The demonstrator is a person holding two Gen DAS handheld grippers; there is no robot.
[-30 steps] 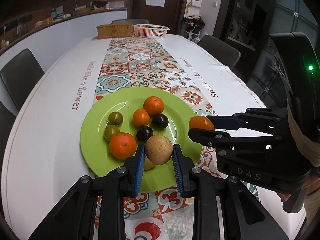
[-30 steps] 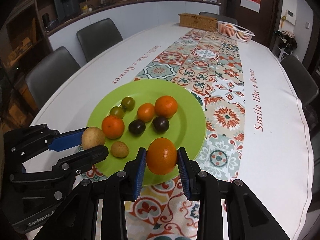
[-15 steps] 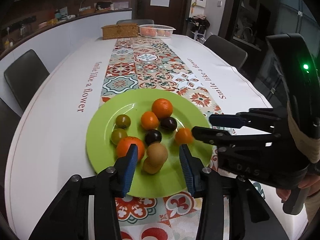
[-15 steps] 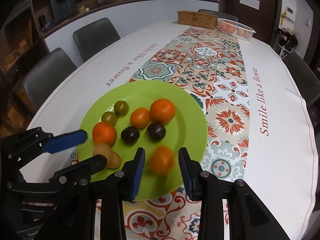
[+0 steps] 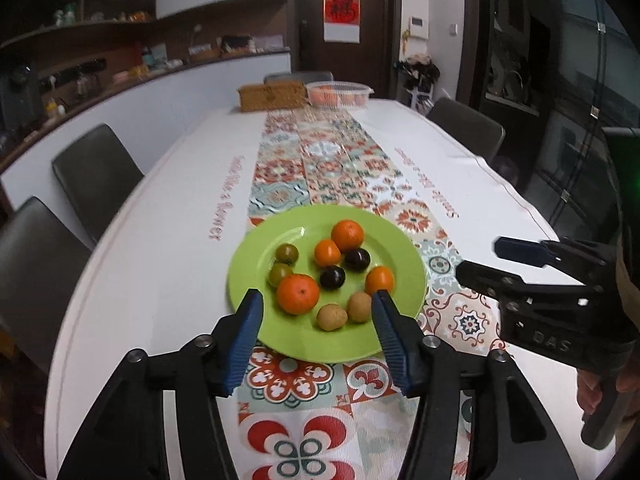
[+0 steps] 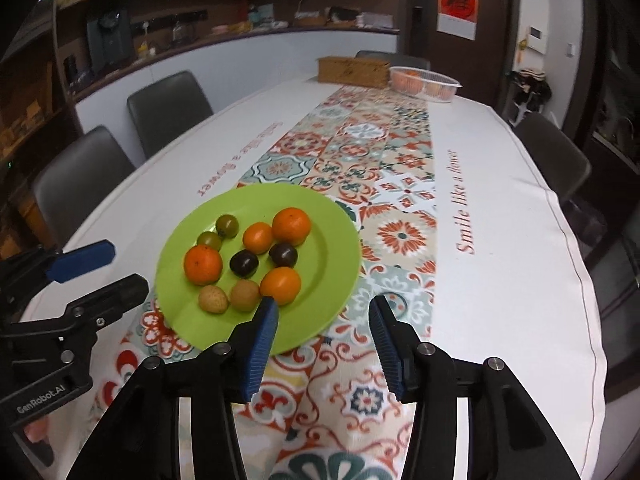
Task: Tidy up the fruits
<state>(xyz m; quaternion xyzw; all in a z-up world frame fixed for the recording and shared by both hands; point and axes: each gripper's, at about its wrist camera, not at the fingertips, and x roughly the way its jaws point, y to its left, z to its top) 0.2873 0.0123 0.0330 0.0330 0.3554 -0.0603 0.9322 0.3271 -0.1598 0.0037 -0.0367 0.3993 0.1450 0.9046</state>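
A green plate [image 5: 256,264] [image 6: 336,248] on the patterned runner holds several fruits: oranges [image 5: 298,294] [image 6: 281,285], two dark plums [image 5: 333,277], two green tomatoes [image 5: 287,253] and two tan round fruits [image 5: 332,317] [image 6: 245,295]. My left gripper [image 5: 318,312] is open and empty, raised at the plate's near edge. My right gripper [image 6: 323,320] is open and empty, just off the plate's near right edge; it also shows in the left wrist view [image 5: 480,260].
A wicker box [image 5: 272,97] and a clear tub of oranges [image 5: 338,94] stand at the table's far end. Dark chairs [image 6: 170,106] line both long sides. The white tablecloth edge [image 6: 580,280] runs along the right.
Both grippers opened and pulled back and up. The tan fruit from the left and the orange from the right now lie on the plate.
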